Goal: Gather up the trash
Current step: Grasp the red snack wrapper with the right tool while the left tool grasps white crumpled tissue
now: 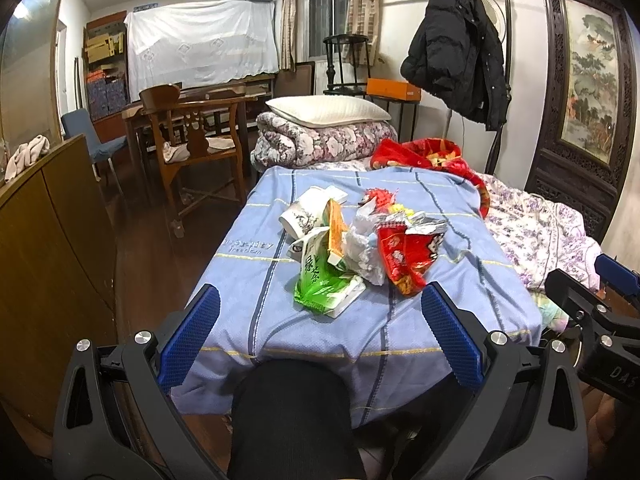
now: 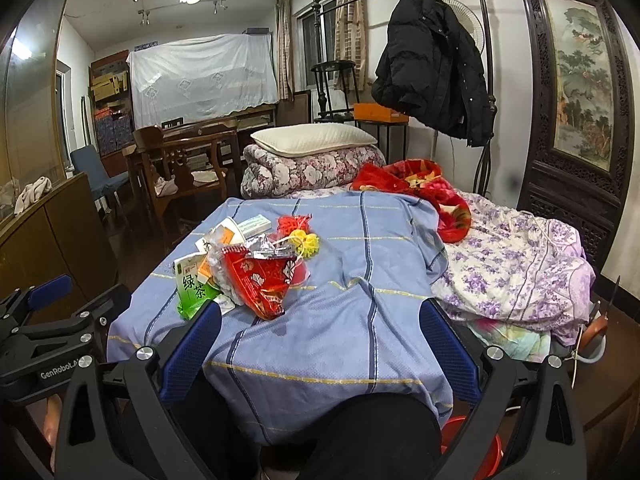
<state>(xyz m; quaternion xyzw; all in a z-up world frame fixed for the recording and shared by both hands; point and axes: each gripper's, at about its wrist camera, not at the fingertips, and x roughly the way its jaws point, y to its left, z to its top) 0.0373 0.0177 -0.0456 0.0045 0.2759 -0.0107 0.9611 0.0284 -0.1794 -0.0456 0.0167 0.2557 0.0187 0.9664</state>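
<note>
Hovering at the near end of the bed, both grippers are empty and nothing has been picked up yet, so this looks like the approach before the first grab. The left gripper (image 1: pixel 320 320) has its jaws spread wide, with the trash pile framed between the blue pads, close ahead but not touched. The pile sits on the blue checked sheet (image 1: pixel 440 312), toward its left half.

Going through the pile from left to right: a white paper cup (image 1: pixel 298 220) lies on its side at the far left, then a green tea carton (image 1: pixel 320 284) nearest the jaws, a crumpled white plastic bag (image 1: pixel 362 248) in the middle, and a red snack wrapper (image 1: pixel 404 256) with a torn foil top on the right. Behind them lies some red and yellow netting (image 2: pixel 298 232).

The right gripper (image 2: pixel 320 340) is likewise spread wide and holds nothing; it faces bare sheet, with the pile off to its left. A red bucket (image 2: pixel 472 448) shows below the bed's edge, possibly the bin.

The next move likely calls for easing the left gripper forward and down onto the carton, closing on its edge without catching the sheet.
</note>
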